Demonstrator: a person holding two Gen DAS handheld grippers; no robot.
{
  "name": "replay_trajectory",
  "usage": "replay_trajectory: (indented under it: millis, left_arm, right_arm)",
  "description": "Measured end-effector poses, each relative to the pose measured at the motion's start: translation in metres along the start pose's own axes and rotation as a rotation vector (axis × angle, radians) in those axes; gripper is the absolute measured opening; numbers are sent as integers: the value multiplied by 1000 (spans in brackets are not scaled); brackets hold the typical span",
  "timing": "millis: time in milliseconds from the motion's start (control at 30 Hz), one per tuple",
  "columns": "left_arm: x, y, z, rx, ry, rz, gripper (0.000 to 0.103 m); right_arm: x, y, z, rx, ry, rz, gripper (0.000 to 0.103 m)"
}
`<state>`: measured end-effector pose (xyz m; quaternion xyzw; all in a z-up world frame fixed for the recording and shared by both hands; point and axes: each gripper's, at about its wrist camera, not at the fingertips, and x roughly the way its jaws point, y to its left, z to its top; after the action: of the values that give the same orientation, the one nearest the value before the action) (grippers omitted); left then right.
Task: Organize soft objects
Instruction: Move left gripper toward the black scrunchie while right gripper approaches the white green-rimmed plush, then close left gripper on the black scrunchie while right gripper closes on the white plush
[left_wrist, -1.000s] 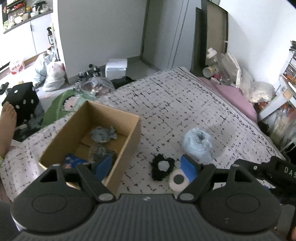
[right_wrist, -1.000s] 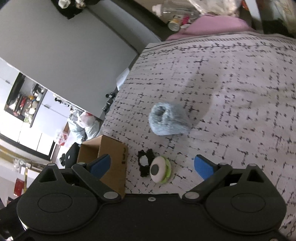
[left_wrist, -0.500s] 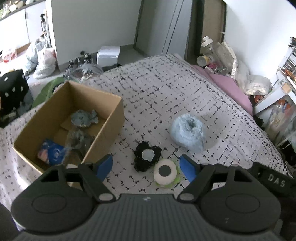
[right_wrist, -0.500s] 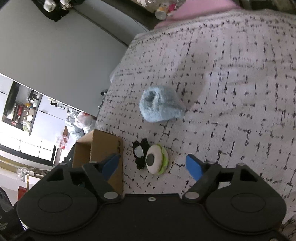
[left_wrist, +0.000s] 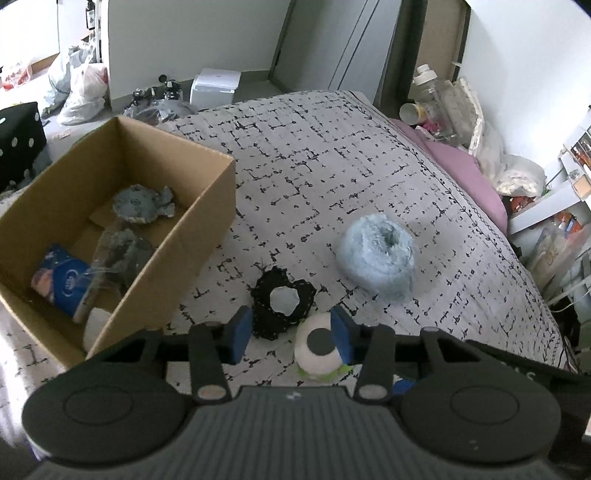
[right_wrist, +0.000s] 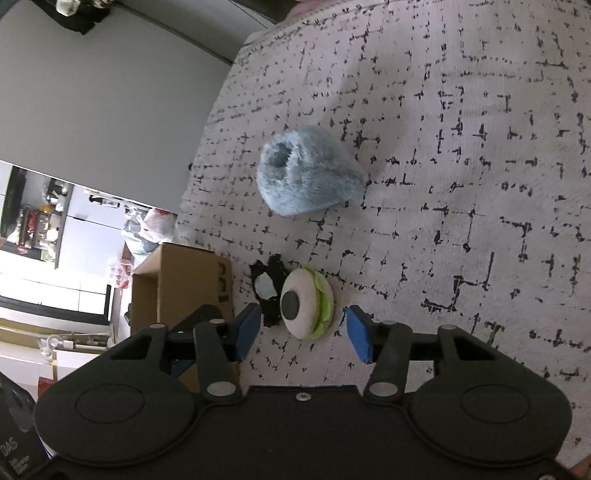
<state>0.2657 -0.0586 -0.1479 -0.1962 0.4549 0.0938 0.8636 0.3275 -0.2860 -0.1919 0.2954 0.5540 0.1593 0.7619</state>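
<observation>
Both tongs have dropped closer to the bedspread since the earlier frames, and their jaws have just been closing. The black scrunchie (left_wrist: 283, 308) lies flat on the bedspread (left_wrist: 332, 166), between the blue pads of the left tongs (left_wrist: 291, 334); these are still spread and not pinching it. Touching its side is the white-and-green eyeball plush (right_wrist: 304, 304), which sits between the pads of the right tongs (right_wrist: 301, 334), also spread with gaps on both sides.

To do this well, I judge each pair should finish lowering before squeezing, the left keeping its right pad off the plush, so each pinches only its own item.

The left view alone shows the cardboard box (left_wrist: 207, 206) interior, already holding a grey plush and a blue packet. The right view shows the plush's green rim and the clear bedspread beside it. The fluffy blue roll (left_wrist: 376, 254) waits further out.
</observation>
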Motion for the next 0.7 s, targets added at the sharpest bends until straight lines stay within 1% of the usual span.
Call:
replay_trajectory:
  millis: [67, 133, 233, 367, 533, 667, 700]
  left_arm:
    - [5, 2, 0, -13, -2, 4, 45]
    - [10, 6, 0, -37, -4, 9, 44]
    - [17, 10, 0, -65, -13, 23, 44]
    - [27, 16, 0, -113, -4, 16, 44]
    - [39, 15, 0, -120, 0, 13, 44]
    - [47, 13, 1, -109, -6, 29, 44]
    - [49, 13, 1, -108, -8, 32, 44]
  right_arm:
    - [7, 1, 3, 6, 5, -9, 51]
    - [14, 1, 5, 6, 13, -11, 46]
    - [23, 2, 6, 3, 28, -14, 42]
    - [35, 2, 7, 0, 50, -37, 41]
    - [47, 1, 9, 10, 69, -50, 41]
    - [54, 4, 9, 2, 74, -54, 41]
    - [56, 4, 9, 1, 73, -56, 38]
